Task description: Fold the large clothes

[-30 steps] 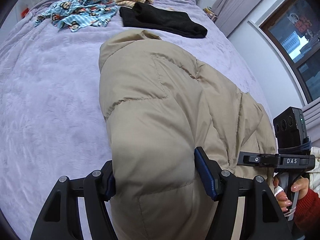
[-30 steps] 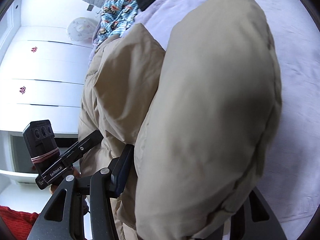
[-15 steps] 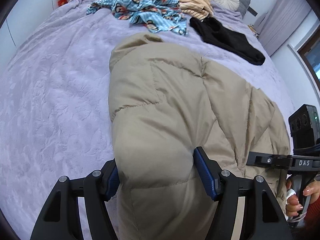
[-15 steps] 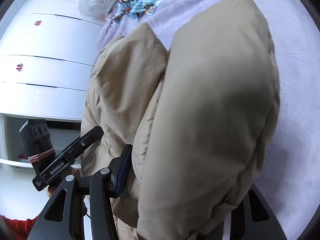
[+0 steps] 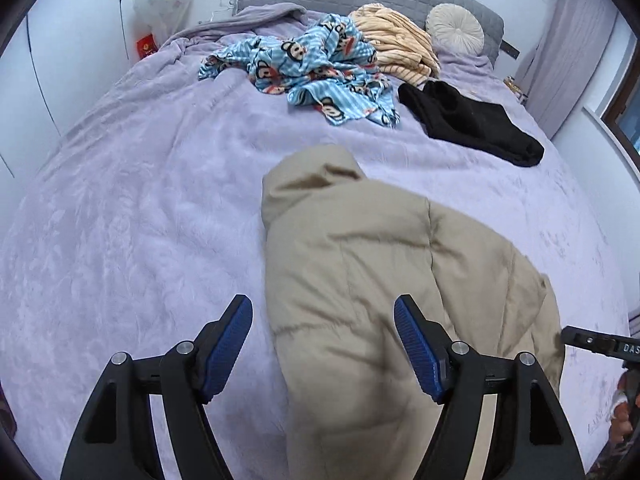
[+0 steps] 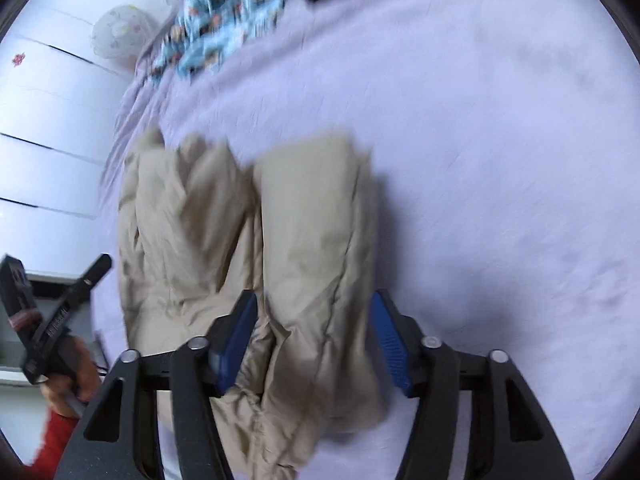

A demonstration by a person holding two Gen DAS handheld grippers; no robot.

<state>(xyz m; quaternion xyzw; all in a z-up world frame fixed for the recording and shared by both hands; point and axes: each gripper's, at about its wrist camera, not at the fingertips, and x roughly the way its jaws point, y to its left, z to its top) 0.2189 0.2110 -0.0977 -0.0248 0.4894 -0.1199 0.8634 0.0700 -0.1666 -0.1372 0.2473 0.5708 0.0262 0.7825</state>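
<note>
While the beige puffer coat (image 5: 360, 280) lies folded on the lilac bed (image 5: 140, 200), the left gripper (image 5: 324, 344), just widened, stands clear and should withdraw, whereas the right gripper (image 6: 312, 340), narrowing around 1 puffy fold without visibly pinching, should lift straight off.

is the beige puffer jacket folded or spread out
Folded: the beige puffer jacket lies as a narrow doubled-over bundle on the purple bed cover, not flat.

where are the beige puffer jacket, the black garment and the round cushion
beige puffer jacket (image 5: 360, 280): left wrist view, its quilted upper panel
black garment (image 5: 472, 124): left wrist view, middle of the cloth
round cushion (image 5: 455, 29): left wrist view, its pleated centre
</note>
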